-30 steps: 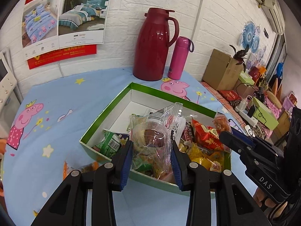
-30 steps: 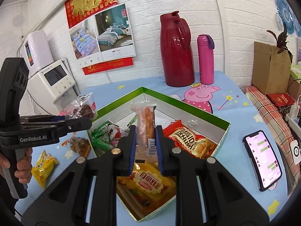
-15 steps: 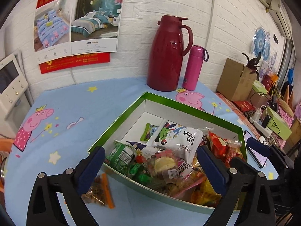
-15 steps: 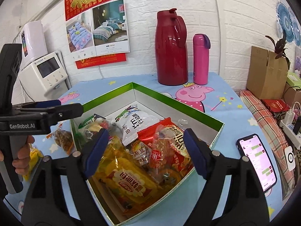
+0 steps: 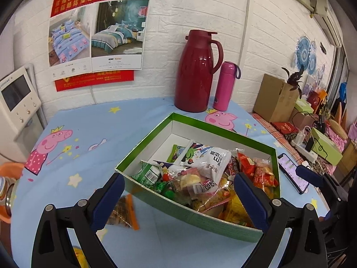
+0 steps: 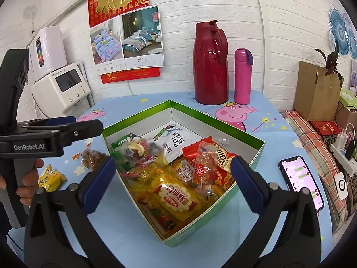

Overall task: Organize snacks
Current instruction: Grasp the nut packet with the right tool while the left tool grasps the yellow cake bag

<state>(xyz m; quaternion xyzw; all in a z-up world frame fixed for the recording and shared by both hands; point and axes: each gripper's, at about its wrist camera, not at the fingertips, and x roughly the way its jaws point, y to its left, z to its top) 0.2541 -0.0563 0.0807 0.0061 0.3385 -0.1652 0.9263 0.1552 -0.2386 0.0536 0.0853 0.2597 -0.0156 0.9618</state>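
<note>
On the blue cartoon-print surface [image 5: 93, 129] sits a green box [image 5: 156, 196] with a white interior, set diagonally so that one corner points toward the wall. Snack packets [image 6: 178, 178] fill its near half; the far corner is bare.

Left tool [image 5: 178, 198]: fingers spread wide, holding nothing, positioned above the near edge of the green box. Right tool [image 6: 173, 183]: fingers spread wide, holding nothing, positioned above the snack packets.

Only the right wrist view shows a hand [image 6: 26, 178] gripping the left tool's handle, a small yellow packet [image 6: 51, 177] lying on the surface left of the box, and the full phone [image 6: 301, 185] with its lit screen to the right of the box. Both views show a brown snack bag [image 5: 123, 212] on the surface just outside the box's left wall; the left view shows it partly behind a finger. In the left view, the yellow packet is cut off at the lower edge.

A large yellow packet [image 6: 178, 201] lies with its long axis roughly along the box's near-right wall. A white packet [image 6: 176, 141] lies toward the middle. Print on most packets is too small to read.

A red jug [image 5: 196, 73] and a pink bottle [image 5: 225, 86] stand upright by the wall, just beside each other.
</note>
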